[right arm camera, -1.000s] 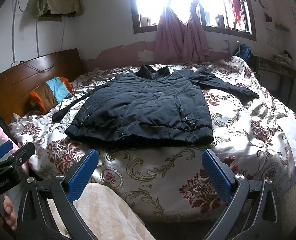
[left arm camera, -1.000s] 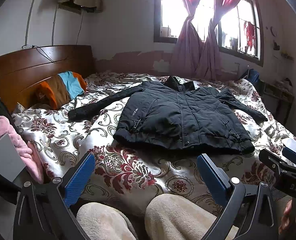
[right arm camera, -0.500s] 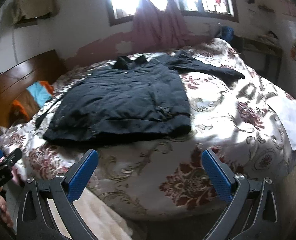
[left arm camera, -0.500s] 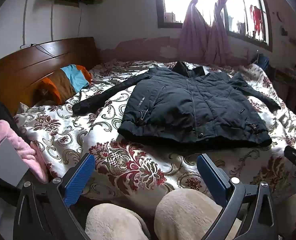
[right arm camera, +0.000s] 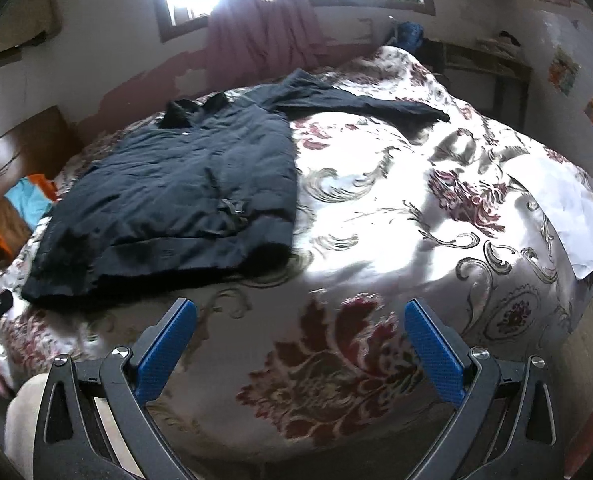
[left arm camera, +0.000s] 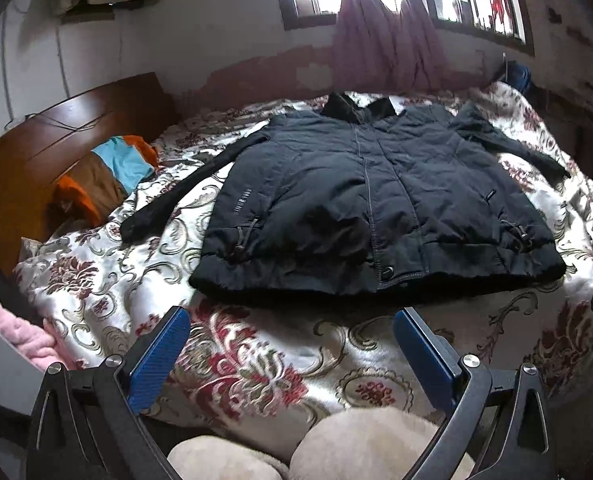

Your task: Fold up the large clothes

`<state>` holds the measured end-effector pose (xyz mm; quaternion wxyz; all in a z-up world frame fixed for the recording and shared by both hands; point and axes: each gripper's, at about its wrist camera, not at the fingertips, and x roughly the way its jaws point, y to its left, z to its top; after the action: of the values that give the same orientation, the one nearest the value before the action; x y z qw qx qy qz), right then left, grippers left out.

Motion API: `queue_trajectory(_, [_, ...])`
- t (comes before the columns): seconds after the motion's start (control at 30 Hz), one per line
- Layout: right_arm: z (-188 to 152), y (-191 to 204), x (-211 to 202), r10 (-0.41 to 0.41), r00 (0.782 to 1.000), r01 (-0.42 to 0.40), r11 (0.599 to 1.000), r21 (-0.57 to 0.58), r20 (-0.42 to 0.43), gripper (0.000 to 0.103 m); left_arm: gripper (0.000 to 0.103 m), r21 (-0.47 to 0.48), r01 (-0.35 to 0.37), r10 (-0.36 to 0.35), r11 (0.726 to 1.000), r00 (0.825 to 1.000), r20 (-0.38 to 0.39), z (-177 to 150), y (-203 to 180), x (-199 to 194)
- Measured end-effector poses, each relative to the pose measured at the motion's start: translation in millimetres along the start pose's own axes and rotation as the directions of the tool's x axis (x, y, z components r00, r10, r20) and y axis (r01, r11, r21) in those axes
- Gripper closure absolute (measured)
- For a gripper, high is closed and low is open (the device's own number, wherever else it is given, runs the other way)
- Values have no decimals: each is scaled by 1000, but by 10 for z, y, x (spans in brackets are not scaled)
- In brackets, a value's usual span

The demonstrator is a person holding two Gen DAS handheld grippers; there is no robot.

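A black padded jacket (left arm camera: 368,204) lies flat, front up, on the floral bedspread (left arm camera: 256,360), collar toward the window and both sleeves spread outward. The same jacket (right arm camera: 176,196) fills the left half of the right wrist view, its right sleeve (right arm camera: 360,102) stretched across the bed. My left gripper (left arm camera: 292,344) is open with nothing between its blue pads, hovering just short of the jacket's hem. My right gripper (right arm camera: 300,340) is open too, above bare bedspread to the right of the hem's corner.
An orange, brown and blue pillow (left arm camera: 104,176) rests against the wooden headboard (left arm camera: 36,152). Pink fabric (left arm camera: 12,328) lies at the left edge. White paper (right arm camera: 564,208) sits on the bed's right side. The person's beige-clad knees (left arm camera: 336,440) press against the bed's near edge.
Both grippers have moved forward and tilted down toward the bed, so the jacket looms larger. The right one swung to the right of the hem. Both stayed open.
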<state>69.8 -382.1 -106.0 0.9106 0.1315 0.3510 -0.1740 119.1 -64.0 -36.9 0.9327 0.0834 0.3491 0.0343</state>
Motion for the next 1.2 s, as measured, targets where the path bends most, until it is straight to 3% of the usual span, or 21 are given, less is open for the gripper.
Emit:
queue_trajectory(0.23, [224,-186,483,-48,999,48,999,1,10,1,0,44,-7,10,999,998,-65,310,-265,475])
queue_trajectory(0.47, [654,-417,873,-103,994,101,994,34,48,1,0,51,50,-43,997,990,-133,761,-659,1126])
queue_trajectory(0.63, [1013,-683,1210,-43,998,40,996,81,42,1,0,77,107,-98,991,989,-112,1016,-982,1468])
queue_trajectory(0.73, [1371,-919,1482,35,998,-41,992,123,52,1,0,68,196,-188,978,976,-112,1277,-1205,1689])
queue_trajectory(0.97, [2191,-1146,2250,90,996,-88,987,134,-7,1,0,30,375,-371,927,924,-98,1961,-1853,2247])
queue_trajectory(1.07, [2450,-1324,2690,117,991,-102,971,217,-58,1,0,1,420,-419,908,905,-73,2159,-2108,2515])
queue_trajectory(1.2, [2694,-1604,3191,115,993,-93,923,373,-36,1,0,-42,468,-470,883,881,-61,2332,-2339,2821])
